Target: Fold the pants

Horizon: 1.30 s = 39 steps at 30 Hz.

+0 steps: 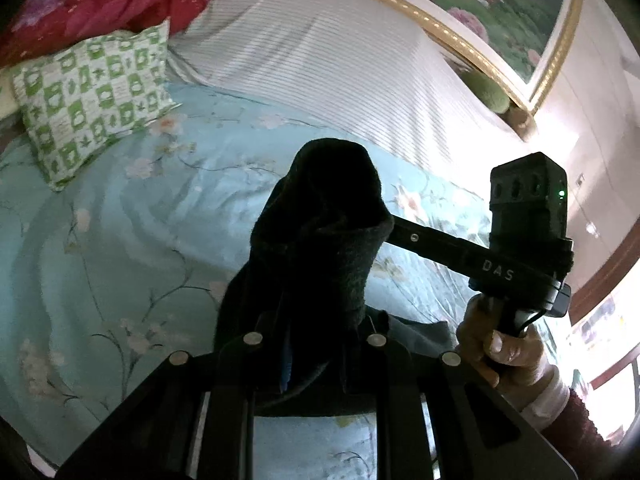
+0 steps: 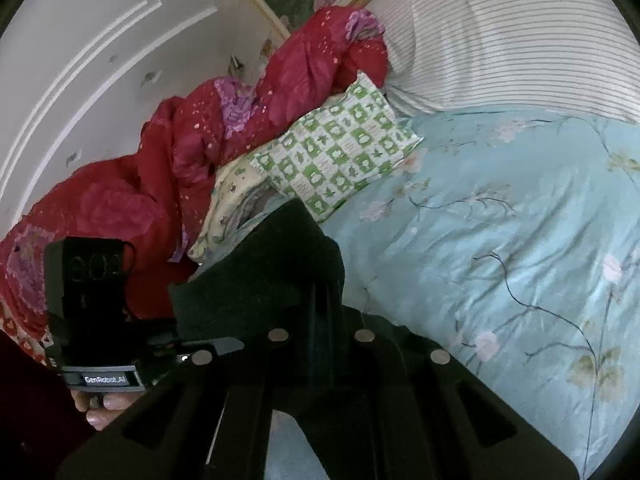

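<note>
The dark pants [image 1: 320, 208] hang bunched above the light blue floral sheet [image 1: 120, 220]. In the left wrist view they cover my left gripper [image 1: 320, 280], which is shut on a thick fold; its fingertips are hidden by cloth. My right gripper [image 1: 400, 234] comes in from the right, held by a hand [image 1: 500, 344], and its fingers disappear into the same bunch. In the right wrist view the pants [image 2: 260, 280] drape over my right gripper [image 2: 316, 268], shut on the cloth. My left gripper [image 2: 224, 346] sits close by at the lower left.
A green-and-white checked pillow [image 1: 92, 96] lies at the head of the bed beside a red floral quilt [image 2: 160, 152]. Striped white bedding [image 1: 320, 72] rises behind, under a gold-framed picture [image 1: 500, 12]. A white panelled wall [image 2: 80, 40] borders the bed on one side.
</note>
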Available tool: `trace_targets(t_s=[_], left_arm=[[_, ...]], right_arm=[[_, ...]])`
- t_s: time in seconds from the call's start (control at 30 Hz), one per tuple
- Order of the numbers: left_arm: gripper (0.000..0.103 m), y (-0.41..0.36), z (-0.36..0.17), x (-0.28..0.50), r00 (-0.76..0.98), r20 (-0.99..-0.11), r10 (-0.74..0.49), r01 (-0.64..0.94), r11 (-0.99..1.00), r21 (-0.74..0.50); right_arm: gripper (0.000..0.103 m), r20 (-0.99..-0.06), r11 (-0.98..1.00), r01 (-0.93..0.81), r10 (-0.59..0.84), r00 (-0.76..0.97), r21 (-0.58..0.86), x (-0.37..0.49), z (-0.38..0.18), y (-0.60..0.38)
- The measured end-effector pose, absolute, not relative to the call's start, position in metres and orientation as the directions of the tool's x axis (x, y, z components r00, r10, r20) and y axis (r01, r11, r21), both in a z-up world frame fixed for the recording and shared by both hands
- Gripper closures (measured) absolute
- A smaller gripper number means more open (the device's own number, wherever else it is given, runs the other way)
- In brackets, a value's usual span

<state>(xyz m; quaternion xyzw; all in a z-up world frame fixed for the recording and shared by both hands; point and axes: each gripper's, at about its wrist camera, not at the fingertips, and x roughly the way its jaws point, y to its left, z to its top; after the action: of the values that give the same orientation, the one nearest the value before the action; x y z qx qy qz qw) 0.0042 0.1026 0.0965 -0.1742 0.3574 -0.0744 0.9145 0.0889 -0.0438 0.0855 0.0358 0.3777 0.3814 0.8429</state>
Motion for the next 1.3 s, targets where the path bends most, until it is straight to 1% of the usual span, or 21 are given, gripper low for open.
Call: trace_targets(t_s=[0.3,0.43,0.57,0.7,0.8,0.83,0.93,0.97,1.03,1.13,1.27,1.3], left_arm=[[0.086,0.041,0.104,0.007,0.701,-0.631,-0.333,0.149,0.933,-0.328],[0.086,0.003,0.095,0.011,0.664,-0.648,-0.373,0.219,0.926,-0.308],[0.086,-0.037,0.076,0.017,0.617,-0.680,-0.396,0.288,0.918,-0.273],[0.086,-0.070,0.045,0.024,0.573,-0.728,-0.376,0.322,0.920,-0.221],[0.086,-0.084,0.024,0.030,0.539,-0.759,-0.365,0.327,0.921,-0.211],[0.086,-0.085,0.020,0.029,0.537,-0.764,-0.359,0.327,0.923,-0.203],[0.085,-0.086,0.009,0.034,0.524,-0.773,-0.358,0.331,0.922,-0.202],[0.083,-0.084,0.007,0.035,0.517,-0.773,-0.367,0.335,0.918,-0.212],[0.082,-0.082,0.003,0.035,0.505,-0.773,-0.385,0.349,0.910,-0.225],[0.077,-0.080,0.003,0.035,0.494,-0.769,-0.405,0.364,0.900,-0.240],[0.066,-0.080,0.004,0.033,0.467,-0.764,-0.445,0.383,0.881,-0.278],[0.064,-0.079,0.004,0.031,0.460,-0.762,-0.456,0.388,0.875,-0.290]], right_arm=[[0.098,-0.542,0.733,-0.559,0.672,0.504,0.388,0.063,0.096,-0.101],[0.098,-0.525,0.753,-0.512,0.656,0.542,0.413,0.048,0.093,-0.135],[0.098,-0.511,0.775,-0.452,0.631,0.583,0.442,0.035,0.084,-0.168],[0.098,-0.533,0.806,-0.385,0.588,0.608,0.450,0.027,0.068,-0.194],[0.098,-0.575,0.838,-0.325,0.540,0.615,0.439,0.024,0.052,-0.208],[0.103,-0.590,0.849,-0.307,0.521,0.617,0.430,0.023,0.048,-0.211],[0.102,-0.607,0.863,-0.266,0.494,0.623,0.430,0.016,0.040,-0.221],[0.102,-0.607,0.866,-0.255,0.486,0.629,0.429,0.013,0.038,-0.224],[0.102,-0.619,0.881,-0.226,0.456,0.640,0.416,0.008,0.037,-0.229],[0.102,-0.627,0.900,-0.191,0.412,0.661,0.391,-0.001,0.040,-0.232],[0.101,-0.632,0.923,-0.124,0.342,0.696,0.364,-0.013,0.047,-0.238],[0.097,-0.634,0.928,-0.104,0.324,0.702,0.358,-0.015,0.048,-0.240]])
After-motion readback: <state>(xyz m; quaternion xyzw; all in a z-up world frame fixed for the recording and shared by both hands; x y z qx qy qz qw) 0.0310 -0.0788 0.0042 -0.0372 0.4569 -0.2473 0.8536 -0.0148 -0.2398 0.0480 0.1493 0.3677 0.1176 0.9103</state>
